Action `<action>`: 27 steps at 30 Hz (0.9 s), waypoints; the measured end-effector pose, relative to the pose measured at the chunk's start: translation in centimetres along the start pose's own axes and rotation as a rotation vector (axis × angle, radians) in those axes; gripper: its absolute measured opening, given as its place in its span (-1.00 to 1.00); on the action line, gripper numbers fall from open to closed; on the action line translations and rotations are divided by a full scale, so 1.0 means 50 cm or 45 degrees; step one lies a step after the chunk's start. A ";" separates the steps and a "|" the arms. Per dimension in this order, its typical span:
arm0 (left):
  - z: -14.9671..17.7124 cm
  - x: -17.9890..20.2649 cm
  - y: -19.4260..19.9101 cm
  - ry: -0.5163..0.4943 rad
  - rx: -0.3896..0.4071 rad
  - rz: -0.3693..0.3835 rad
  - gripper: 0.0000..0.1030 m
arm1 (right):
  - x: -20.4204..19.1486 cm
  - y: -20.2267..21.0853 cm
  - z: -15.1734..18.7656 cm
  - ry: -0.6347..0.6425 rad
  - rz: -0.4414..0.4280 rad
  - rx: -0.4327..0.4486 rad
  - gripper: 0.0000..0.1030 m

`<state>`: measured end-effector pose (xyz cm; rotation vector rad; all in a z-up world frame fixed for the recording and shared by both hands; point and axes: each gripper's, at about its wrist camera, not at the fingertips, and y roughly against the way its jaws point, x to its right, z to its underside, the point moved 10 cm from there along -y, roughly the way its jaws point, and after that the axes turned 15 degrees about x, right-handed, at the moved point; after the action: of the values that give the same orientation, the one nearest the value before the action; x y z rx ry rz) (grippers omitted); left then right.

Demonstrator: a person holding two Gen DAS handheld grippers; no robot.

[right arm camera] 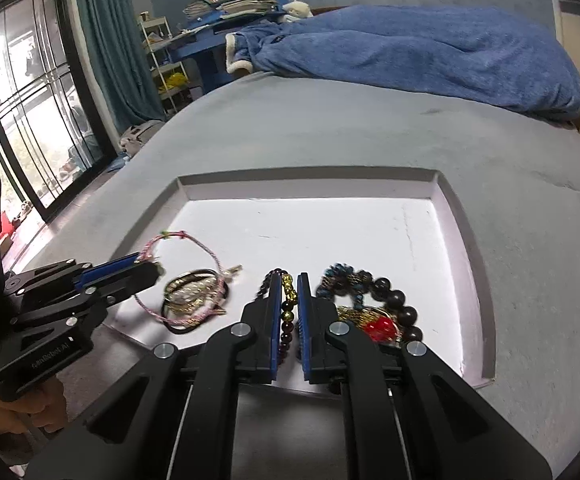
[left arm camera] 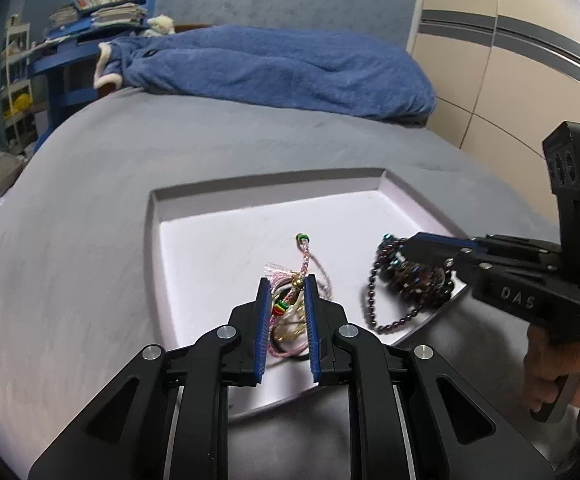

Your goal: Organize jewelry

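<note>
Left gripper (left arm camera: 287, 280) around pink cord bracelet (right arm camera: 194, 280), right gripper (right arm camera: 289, 280) straddling beaded bracelet (right arm camera: 287, 312) — white tray (right arm camera: 330, 232)

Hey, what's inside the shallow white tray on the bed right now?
The shallow white tray holds a pink braided cord bracelet tangled with gold bangles, and a pile of dark beaded bracelets. The hand-held grippers cover parts of both piles.

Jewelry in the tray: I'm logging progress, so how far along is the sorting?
Done: nothing looks sorted; both piles sit tangled at the near edge of the white tray. In hand: the left tongs straddle the pink cord bracelets; the right tongs close around a beaded strand. Left: separating the dark bead heap and everything else.
</note>
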<state>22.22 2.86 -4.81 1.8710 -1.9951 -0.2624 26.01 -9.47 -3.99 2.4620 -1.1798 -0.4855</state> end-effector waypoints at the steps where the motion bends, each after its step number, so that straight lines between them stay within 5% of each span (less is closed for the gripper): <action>1: 0.002 -0.003 0.002 0.004 0.002 -0.003 -0.60 | 0.002 0.002 0.002 0.001 0.005 -0.001 -0.84; 7: 0.002 0.000 0.010 -0.017 0.021 -0.019 -0.25 | 0.015 0.004 0.010 0.019 0.031 -0.005 -0.80; 9: 0.005 0.001 0.008 -0.023 0.012 -0.025 -0.22 | 0.017 0.002 0.007 0.027 0.043 0.000 -0.44; 12: 0.003 -0.001 0.012 -0.022 0.025 -0.044 0.36 | 0.023 0.010 0.003 0.043 0.060 0.025 -0.18; 16: -0.007 0.005 0.027 -0.020 0.062 -0.040 0.44 | 0.030 0.030 0.002 0.053 0.061 0.051 -0.06; 18: -0.012 0.007 0.036 -0.019 0.086 -0.043 0.64 | 0.031 0.048 -0.001 0.054 0.053 0.084 0.08; 27: -0.018 0.033 0.090 -0.040 0.182 -0.046 0.80 | 0.043 0.127 0.013 0.038 0.038 0.208 0.51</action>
<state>18.40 1.77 -1.99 2.0034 -2.0514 -0.1638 22.75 -15.01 -1.93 2.5745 -1.2885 -0.3557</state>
